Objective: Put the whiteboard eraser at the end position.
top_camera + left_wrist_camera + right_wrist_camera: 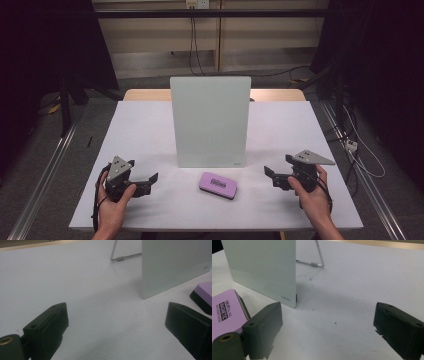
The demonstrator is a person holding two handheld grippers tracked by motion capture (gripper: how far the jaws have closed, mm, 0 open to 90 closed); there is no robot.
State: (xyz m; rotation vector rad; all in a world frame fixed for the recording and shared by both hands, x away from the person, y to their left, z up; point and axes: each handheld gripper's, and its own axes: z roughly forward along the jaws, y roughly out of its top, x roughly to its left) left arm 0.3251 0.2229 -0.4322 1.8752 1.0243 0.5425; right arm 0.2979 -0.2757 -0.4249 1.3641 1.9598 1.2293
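A pale glass board (210, 121) stands upright on a wire stand in the middle of the white table (140, 130). In front of it lies a purple magnetic eraser (218, 184) with a black base. My left gripper (150, 181) rests near the front left, open, jaws toward the eraser. My right gripper (270, 176) sits at the front right, open, jaws toward the eraser too. The left gripper view has the board's corner (172, 267) and the eraser's end (203, 296) to the right. The right gripper view has the board (264, 267) and eraser (227, 312) at left.
The board's wire stand (120, 258) (317, 257) reaches back behind it. A wooden strip (150, 94) edges the table's far side. Cables (360, 150) trail on the floor at right, and metal rails run along both sides.
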